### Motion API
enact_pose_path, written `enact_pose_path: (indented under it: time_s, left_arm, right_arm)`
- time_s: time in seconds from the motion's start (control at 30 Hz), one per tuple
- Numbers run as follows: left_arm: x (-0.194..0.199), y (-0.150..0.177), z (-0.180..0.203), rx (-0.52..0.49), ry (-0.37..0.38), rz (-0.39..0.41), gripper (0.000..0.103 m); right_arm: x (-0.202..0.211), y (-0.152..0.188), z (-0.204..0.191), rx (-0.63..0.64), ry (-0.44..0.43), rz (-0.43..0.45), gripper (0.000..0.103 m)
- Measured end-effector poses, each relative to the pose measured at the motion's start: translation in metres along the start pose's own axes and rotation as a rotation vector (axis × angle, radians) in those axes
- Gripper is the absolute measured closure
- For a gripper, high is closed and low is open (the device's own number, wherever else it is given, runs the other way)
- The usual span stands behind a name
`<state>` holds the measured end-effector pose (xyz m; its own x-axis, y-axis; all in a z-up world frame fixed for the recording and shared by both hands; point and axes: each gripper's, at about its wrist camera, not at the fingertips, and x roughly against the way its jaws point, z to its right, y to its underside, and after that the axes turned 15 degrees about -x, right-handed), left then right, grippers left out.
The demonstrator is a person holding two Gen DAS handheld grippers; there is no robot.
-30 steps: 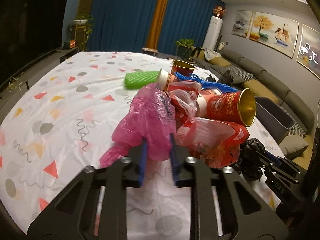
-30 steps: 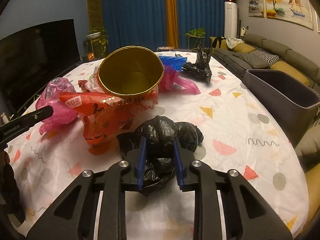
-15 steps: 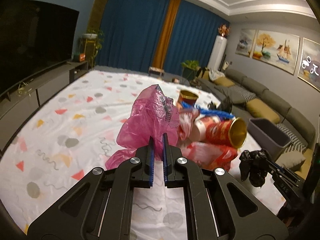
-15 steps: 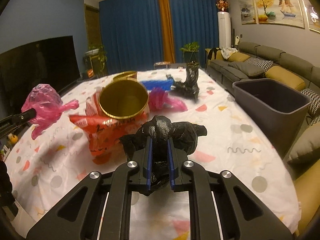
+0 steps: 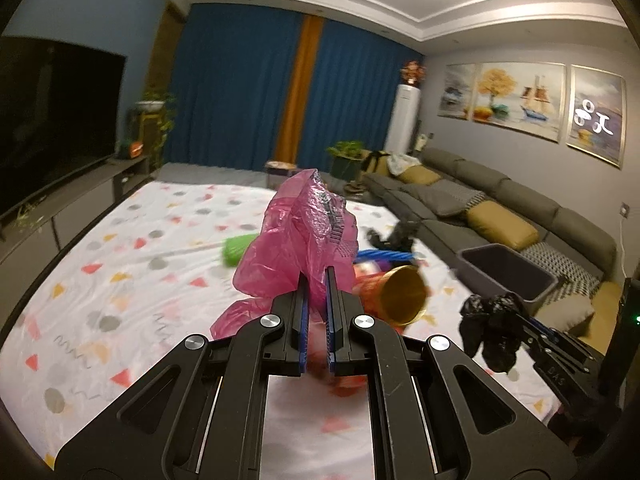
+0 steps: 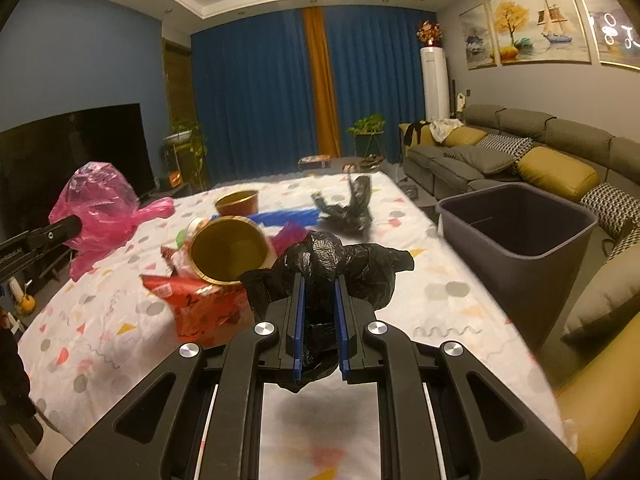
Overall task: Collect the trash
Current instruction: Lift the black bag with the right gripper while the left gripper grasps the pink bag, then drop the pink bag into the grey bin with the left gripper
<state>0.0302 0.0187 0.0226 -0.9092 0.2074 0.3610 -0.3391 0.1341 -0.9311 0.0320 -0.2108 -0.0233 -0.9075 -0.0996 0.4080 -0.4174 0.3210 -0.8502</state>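
Observation:
My left gripper (image 5: 315, 276) is shut on a crumpled pink plastic bag (image 5: 298, 236) and holds it well above the table; the bag also shows in the right wrist view (image 6: 96, 212). My right gripper (image 6: 319, 282) is shut on a crumpled black plastic bag (image 6: 332, 264), lifted above the table; it also shows in the left wrist view (image 5: 494, 324). A grey trash bin (image 6: 520, 236) stands beside the table's right edge. On the table lie a red tube with a gold mouth (image 6: 228, 250), a red wrapper (image 6: 196, 300), another black bag (image 6: 354, 208) and a blue rope (image 6: 280, 216).
A white patterned cloth covers the table (image 6: 100, 340). A gold-rimmed cup (image 6: 237, 200) and a green mesh piece (image 5: 236, 250) lie further back. A grey sofa (image 6: 520, 160) runs along the right, a TV (image 6: 72, 152) on the left.
Both grippers closed on their bags and lifted them off the table. Both views rose, and the pile of trash now lies lower and farther away.

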Motion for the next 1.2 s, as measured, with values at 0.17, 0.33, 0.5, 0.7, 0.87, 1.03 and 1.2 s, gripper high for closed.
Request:
enact_pose_path:
  time_s: [0.17,0.33,0.5,0.7,0.87,1.03,1.2]
  left_arm:
    - [-0.011,-0.025,0.049,-0.068,0.1,0.045,0.097]
    - [-0.039,-0.041,0.103,-0.123,0.189,0.057,0.097]
    - [-0.077,-0.055,0.158,-0.147,0.272,0.057,0.097]
    - [-0.118,-0.065,0.207,-0.171,0.339,0.065,0.097]
    - [-0.147,-0.07,0.237,-0.187,0.374,0.072,0.097]
    - [-0.172,-0.076,0.262,-0.198,0.414,0.065,0.097]
    - [-0.202,-0.075,0.272,-0.189,0.441,0.031,0.097]
  right_arm:
    - [0.01,-0.018,0.021,-0.014,0.037,0.061,0.088]
    - [0.018,-0.043,0.052,-0.03,0.104,0.137,0.088]
    - [0.017,-0.072,0.088,-0.06,0.185,0.212,0.088]
    - [0.005,-0.102,0.124,-0.096,0.261,0.259,0.088]
    - [-0.004,-0.114,0.143,-0.105,0.302,0.285,0.088]
    - [-0.015,-0.123,0.157,-0.109,0.337,0.298,0.088]
    - [-0.026,-0.131,0.168,-0.122,0.356,0.302,0.088]
